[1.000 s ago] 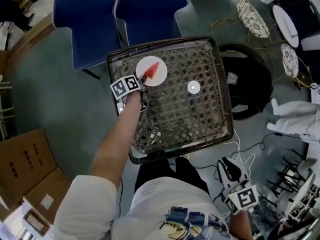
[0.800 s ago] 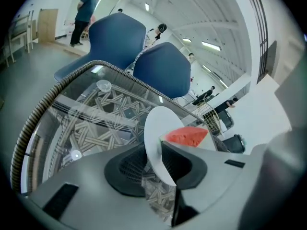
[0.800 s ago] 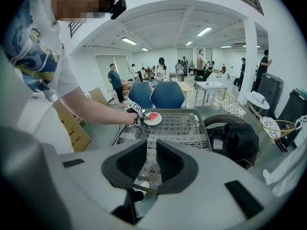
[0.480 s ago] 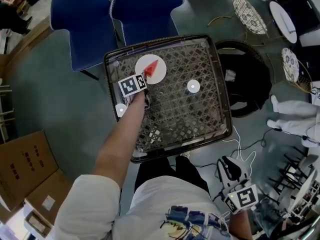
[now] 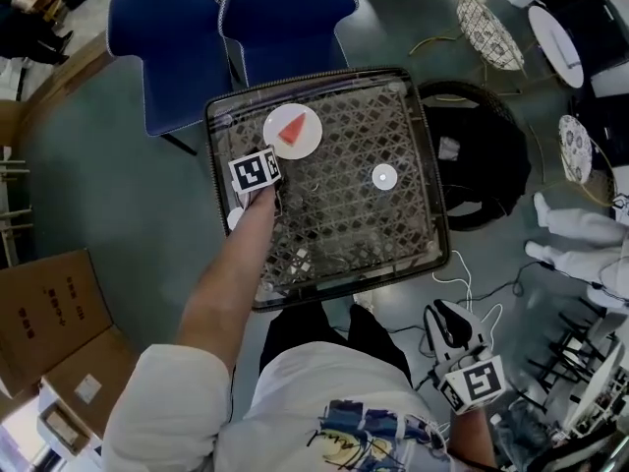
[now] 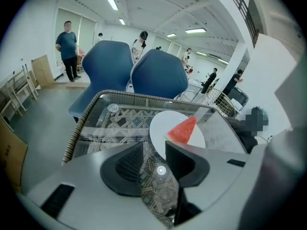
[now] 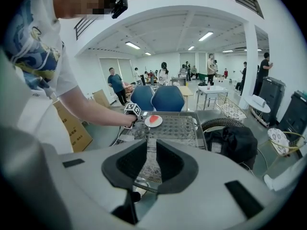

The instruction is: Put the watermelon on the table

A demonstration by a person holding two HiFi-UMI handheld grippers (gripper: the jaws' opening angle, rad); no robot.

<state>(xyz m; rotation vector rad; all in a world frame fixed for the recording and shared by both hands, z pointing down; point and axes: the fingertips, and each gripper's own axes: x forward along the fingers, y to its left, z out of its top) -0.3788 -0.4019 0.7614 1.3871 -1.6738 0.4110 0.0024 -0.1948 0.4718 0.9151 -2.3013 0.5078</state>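
Nearest, at the person's right side, the right gripper (image 7: pixel 152 159) hangs low off the near right corner of the table (image 5: pixel 393 234), above white cables (image 5: pixel 462 283) on the floor. Its jaws stand a little apart with nothing between them. Cardboard boxes (image 5: pixel 49 323) lie on the floor to the near left

The bare left arm (image 5: pixel 231 283) reaches over the table's left edge. The left gripper (image 6: pixel 154 159) points down at the glass and lattice top. Its jaws are opening and empty, and only the table top shows through the gap

Just beyond those jaws, clear of them, the watermelon (image 6: pixel 184 130) lies as a red wedge on a white plate (image 6: pixel 160 128). The plate sits near the table's far left corner. A small white disc (image 5: pixel 383 176) lies further right on the top, well apart from the plate

Right of the table sits a black bag (image 5: pixel 482 165). Behind the far edge stand two blue chairs (image 5: pixel 285 13), side by side. People (image 6: pixel 67 47) stand far off in the hall
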